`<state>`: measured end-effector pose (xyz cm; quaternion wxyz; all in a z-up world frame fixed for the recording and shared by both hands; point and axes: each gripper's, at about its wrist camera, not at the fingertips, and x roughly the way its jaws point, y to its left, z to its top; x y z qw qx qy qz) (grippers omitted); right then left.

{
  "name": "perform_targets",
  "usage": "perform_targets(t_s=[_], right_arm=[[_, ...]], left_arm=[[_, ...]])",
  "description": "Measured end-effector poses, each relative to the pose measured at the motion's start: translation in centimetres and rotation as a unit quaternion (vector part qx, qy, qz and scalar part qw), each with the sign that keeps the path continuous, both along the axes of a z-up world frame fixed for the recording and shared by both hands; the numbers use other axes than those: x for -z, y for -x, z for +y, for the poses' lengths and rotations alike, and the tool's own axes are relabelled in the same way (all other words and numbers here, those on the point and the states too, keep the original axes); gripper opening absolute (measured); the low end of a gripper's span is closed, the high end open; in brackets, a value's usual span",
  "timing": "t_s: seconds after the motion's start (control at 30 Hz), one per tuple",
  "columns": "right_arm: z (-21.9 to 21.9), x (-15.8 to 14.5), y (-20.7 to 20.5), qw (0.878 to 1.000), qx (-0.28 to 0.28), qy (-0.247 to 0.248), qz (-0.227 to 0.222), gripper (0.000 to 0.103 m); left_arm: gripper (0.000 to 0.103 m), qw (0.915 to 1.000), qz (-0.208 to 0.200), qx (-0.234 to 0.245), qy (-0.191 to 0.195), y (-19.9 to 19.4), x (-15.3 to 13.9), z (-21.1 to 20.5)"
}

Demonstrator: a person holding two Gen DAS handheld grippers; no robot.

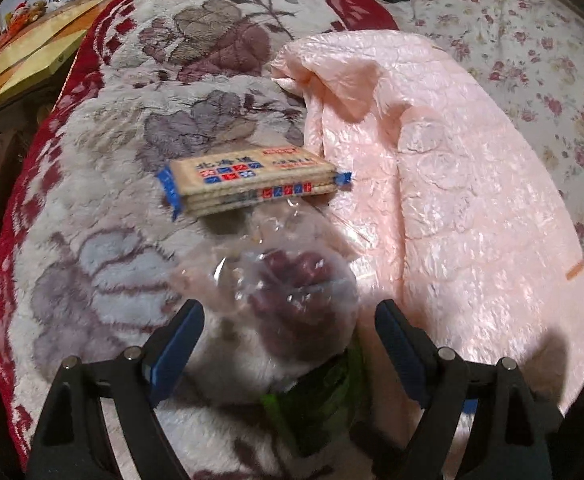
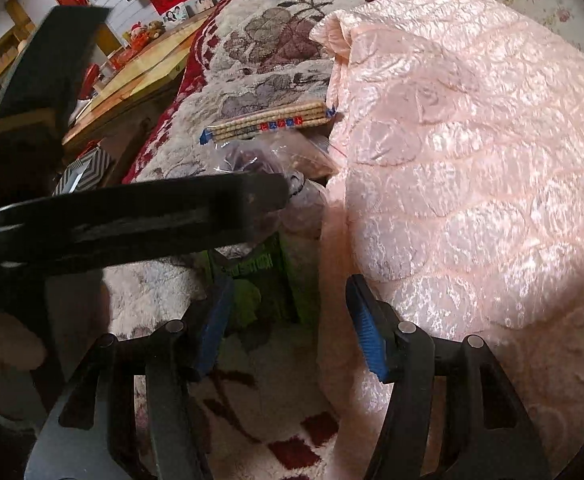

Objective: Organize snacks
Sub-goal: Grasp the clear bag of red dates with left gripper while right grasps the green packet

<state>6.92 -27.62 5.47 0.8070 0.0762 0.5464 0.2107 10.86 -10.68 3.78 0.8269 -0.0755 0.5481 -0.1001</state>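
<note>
Left hand-held gripper [image 1: 290,340]: jaws spread wide and holding nothing, tilted steeply down over the clear bag, which lies between the blue pads but is not pressed by them.
Right hand-held gripper [image 2: 288,320]: jaws about half open and empty, also pitched down, with the green packet just ahead of the pads; the left tool's dark arm crosses in front of it.
Bed: a fleecy flowered blanket [image 1: 104,240] carries all the snacks, lined up along the edge of a pink quilted cover [image 1: 452,184] towards the bed's right side.
Clear bag [image 1: 292,288]: thin plastic around dark reddish pieces, likely soft, light and slippery; I would pinch the loose film near its top rather than squeeze the contents.
Biscuit pack [image 1: 252,184]: flat and stiff, lying beyond the bag; probably brittle, so take it gently by the long edges.
Green packet [image 2: 260,288]: nearest the bed's front edge, crinkly and light by the look of it; blurred, contents unclear.
</note>
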Motion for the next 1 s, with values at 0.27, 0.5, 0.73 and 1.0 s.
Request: perform_targets(t_s=[0.27,0.5,0.73,1.0], right_arm=[[0.6,0.6,-0.1,1.000,-0.008,-0.011,0.008,0.058],[3.0,1.2,-0.3,0.998,-0.059,0.012,0.000,0.071],[5.3,0.3,0.9,0.990,-0.137,0.009,-0.021,0.071],[7.3,1.5,1.1,0.989,-0.146,0.014,0.025,0.071]], left_arm=[[0.027,0.9999,-0.009,0.012,0.005,0.5,-0.4,1.3],[0.025,0.9995,-0.021,-0.011,0.022,3.3,-2.1,5.8],[0.025,0.9985,-0.015,-0.034,0.041,4.9,-2.4,9.4],[0.025,0.9970,-0.019,-0.067,0.034,6.4,-2.0,12.5]])
